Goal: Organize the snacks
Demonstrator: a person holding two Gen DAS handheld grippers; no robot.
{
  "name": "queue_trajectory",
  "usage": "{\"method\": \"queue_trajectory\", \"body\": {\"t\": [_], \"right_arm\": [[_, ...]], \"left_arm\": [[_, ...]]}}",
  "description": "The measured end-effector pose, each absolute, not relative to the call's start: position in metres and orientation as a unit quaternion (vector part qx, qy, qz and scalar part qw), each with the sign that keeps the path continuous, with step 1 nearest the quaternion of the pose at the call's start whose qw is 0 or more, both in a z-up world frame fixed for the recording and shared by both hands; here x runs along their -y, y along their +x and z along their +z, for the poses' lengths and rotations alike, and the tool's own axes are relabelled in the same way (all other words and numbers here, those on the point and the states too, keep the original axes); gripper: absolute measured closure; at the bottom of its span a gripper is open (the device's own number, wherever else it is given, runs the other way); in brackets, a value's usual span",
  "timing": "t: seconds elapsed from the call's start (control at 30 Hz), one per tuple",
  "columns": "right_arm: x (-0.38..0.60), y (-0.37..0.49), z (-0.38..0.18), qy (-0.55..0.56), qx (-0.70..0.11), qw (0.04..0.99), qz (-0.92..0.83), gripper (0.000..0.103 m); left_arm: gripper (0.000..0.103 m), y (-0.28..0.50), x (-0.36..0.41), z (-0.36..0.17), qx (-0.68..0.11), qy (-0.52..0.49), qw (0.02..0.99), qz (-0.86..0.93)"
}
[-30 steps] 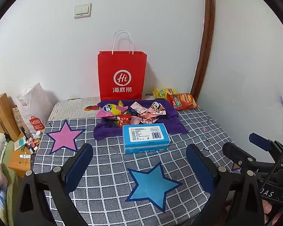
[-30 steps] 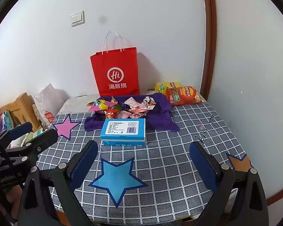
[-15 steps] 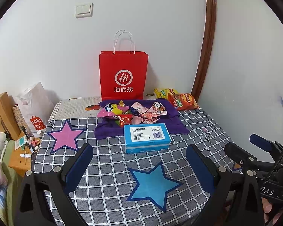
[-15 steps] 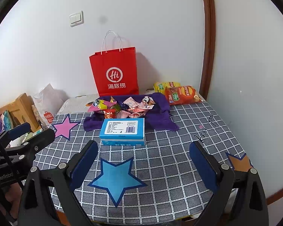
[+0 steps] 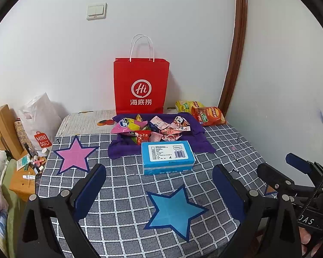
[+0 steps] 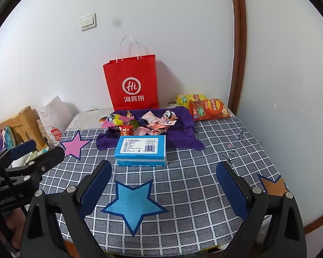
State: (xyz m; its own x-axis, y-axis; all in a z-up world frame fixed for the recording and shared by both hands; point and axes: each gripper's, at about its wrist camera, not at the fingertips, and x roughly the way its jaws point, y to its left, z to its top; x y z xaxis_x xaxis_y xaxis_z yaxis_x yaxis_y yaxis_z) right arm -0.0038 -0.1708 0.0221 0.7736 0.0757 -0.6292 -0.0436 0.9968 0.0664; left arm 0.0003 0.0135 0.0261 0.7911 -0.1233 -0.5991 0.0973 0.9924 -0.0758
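Both tools hang over the near edge of the checked table [image 5: 122,195], side by side and aimed at the middle. The left gripper [image 5: 159,185] has its jaws spread wide with nothing between them, and so does the right gripper [image 6: 163,185] — a stance that suits reaching in, not carrying.

The small snack packets [image 5: 152,129] lie heaped loosely on a purple cloth [image 5: 199,144] toward the far side, probably to keep them together in one spot. A blue box [image 5: 167,158] sits flat just in front of the heap, touching the cloth's near edge. A red paper bag [image 5: 141,86] stands upright against the far wall behind the cloth — mouth up, so it could take packets. Two chip bags [image 6: 206,108] lie at the far right, off the cloth.
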Motion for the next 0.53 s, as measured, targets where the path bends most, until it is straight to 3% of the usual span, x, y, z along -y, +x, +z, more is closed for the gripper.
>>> {"method": "queue_trajectory", "body": {"t": [0.53], "right_arm": [[0.1676, -0.0053, 0.0228, 0.023, -0.331, 0.943, 0.038, 0.006]], "left_arm": [[0.003, -0.0002, -0.0149, 0.0255, -0.318, -0.021, 0.946, -0.054]]}}
